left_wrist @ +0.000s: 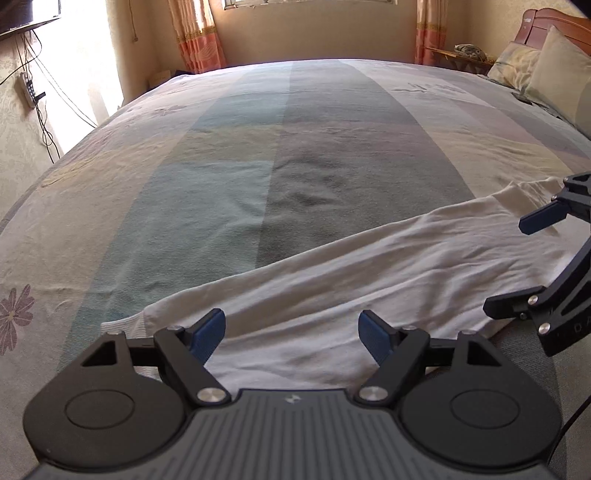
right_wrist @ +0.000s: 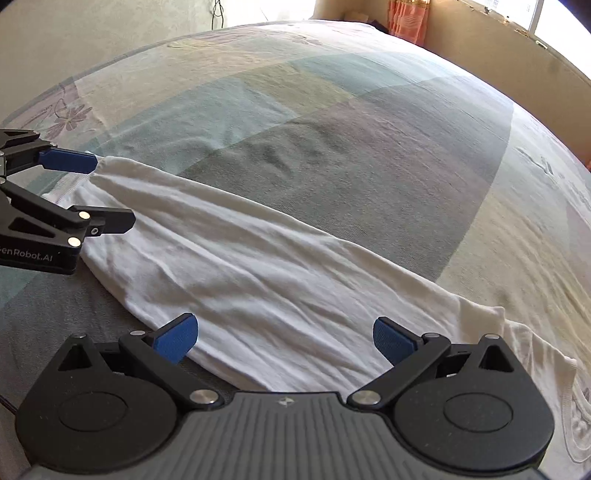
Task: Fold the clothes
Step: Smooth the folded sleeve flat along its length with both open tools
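A white garment lies as a long folded band across the near side of the bed; it also shows in the right wrist view. My left gripper is open just above its left end, holding nothing. My right gripper is open above its right part, holding nothing. The right gripper shows at the right edge of the left wrist view, and the left gripper at the left edge of the right wrist view. The garment's ribbed edge lies at the far right.
The bed has a pastel patchwork sheet with wrinkles. Pillows and a wooden headboard are at the right. Cables and a power strip hang on the left wall. Curtains hang beyond the bed.
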A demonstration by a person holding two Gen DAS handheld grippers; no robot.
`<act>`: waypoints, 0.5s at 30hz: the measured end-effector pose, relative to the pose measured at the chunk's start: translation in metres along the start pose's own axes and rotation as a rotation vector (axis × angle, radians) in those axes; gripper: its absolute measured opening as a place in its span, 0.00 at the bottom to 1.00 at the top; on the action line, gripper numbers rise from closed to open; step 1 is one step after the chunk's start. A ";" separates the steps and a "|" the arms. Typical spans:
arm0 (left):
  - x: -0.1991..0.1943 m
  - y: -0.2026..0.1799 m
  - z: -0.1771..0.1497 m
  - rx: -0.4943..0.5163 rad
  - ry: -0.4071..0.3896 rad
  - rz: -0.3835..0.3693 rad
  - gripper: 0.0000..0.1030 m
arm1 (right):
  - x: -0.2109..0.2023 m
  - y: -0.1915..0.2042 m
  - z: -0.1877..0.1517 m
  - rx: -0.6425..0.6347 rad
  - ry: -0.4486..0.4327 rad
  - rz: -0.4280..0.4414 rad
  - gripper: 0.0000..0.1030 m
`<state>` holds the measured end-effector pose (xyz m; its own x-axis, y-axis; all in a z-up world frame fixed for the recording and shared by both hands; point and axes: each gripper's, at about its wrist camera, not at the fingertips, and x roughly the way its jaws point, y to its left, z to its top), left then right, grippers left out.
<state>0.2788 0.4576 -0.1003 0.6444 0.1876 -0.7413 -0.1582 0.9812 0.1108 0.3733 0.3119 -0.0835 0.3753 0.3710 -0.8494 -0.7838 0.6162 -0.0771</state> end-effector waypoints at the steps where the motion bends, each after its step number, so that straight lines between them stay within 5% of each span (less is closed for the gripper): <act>1: 0.002 -0.002 -0.005 0.011 0.007 0.014 0.79 | 0.001 -0.007 -0.004 0.005 0.011 -0.012 1.00; 9: -0.020 0.039 -0.025 -0.060 0.107 0.040 0.77 | 0.008 -0.033 -0.018 0.037 0.044 -0.003 1.00; 15: -0.019 0.018 0.002 -0.005 0.040 -0.011 0.77 | 0.015 -0.040 -0.021 0.106 0.045 0.029 1.00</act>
<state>0.2651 0.4714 -0.0828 0.6155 0.1745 -0.7686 -0.1548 0.9830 0.0993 0.4003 0.2786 -0.1043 0.3286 0.3599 -0.8732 -0.7364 0.6765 0.0017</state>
